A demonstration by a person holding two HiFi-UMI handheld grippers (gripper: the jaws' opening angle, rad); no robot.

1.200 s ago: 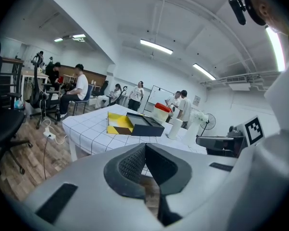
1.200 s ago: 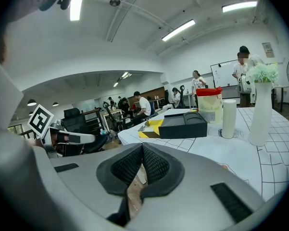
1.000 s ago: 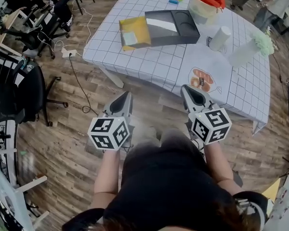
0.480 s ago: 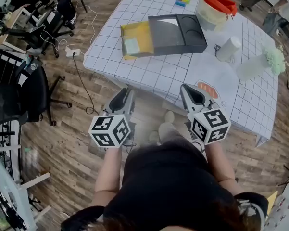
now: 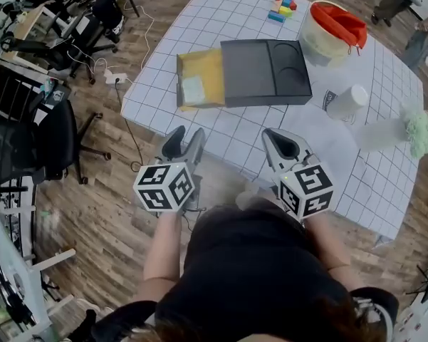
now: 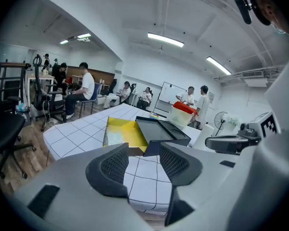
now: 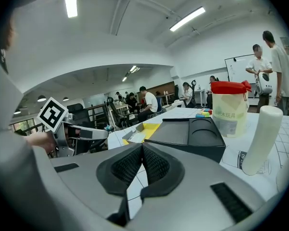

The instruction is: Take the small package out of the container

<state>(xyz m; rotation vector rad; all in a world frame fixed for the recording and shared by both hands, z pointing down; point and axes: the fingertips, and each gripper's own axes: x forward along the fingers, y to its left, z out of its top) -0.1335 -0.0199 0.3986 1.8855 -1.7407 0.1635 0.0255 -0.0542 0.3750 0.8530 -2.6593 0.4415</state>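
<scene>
A yellow open box (image 5: 203,68) lies on the white grid-cloth table (image 5: 242,130), with a small pale package (image 5: 193,89) inside it. The left gripper view shows the same box (image 6: 126,131) and package (image 6: 114,138) ahead of the jaws. A black tray (image 5: 265,72) touches the box's right side. My left gripper (image 5: 185,145) hovers at the table's near edge, short of the box; its jaws are opening with nothing between them (image 6: 144,160). My right gripper (image 5: 283,147) is over the near edge too, shut and empty (image 7: 142,165).
A red-lidded tub (image 5: 332,30), a white cylinder (image 5: 347,102), coloured blocks (image 5: 283,7) and a pale green bunch (image 5: 416,128) stand on the table's far and right parts. Office chairs (image 5: 35,141) and cables sit on the wood floor at the left. People stand and sit in the background.
My left gripper's jaws have gone from shut to open. Both grippers have come closer to the table's near edge, and the table sits lower and nearer in the head view.
</scene>
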